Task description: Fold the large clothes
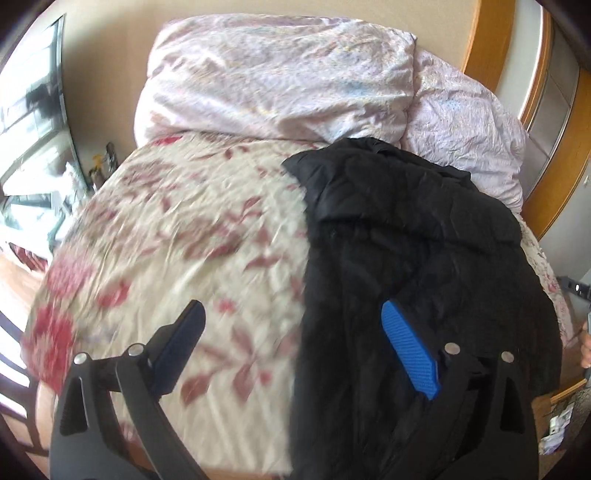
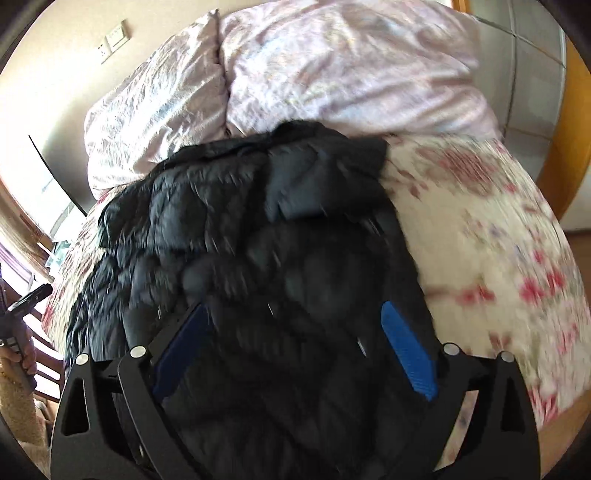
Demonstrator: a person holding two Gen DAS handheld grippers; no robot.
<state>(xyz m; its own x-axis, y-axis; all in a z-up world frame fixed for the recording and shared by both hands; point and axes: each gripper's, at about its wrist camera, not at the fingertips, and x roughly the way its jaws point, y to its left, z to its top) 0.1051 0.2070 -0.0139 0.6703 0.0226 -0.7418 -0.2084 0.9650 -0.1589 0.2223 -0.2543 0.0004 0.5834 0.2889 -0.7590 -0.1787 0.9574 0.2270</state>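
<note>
My left gripper (image 1: 291, 332) and right gripper (image 2: 295, 332) are both gaping wide, hovering over the black jacket (image 2: 258, 240) lying on the floral bedsheet (image 1: 184, 229).

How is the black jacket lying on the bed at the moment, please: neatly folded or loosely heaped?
Loosely heaped. The black jacket lies rumpled on the floral bedspread, layers overlapping unevenly, no clean fold edges. Neither gripper grips it.

floral bedsheet (image 1: 177, 221), pale crumpled duvet (image 1: 273, 74) against wall, wall switch (image 2: 115, 35).
</note>
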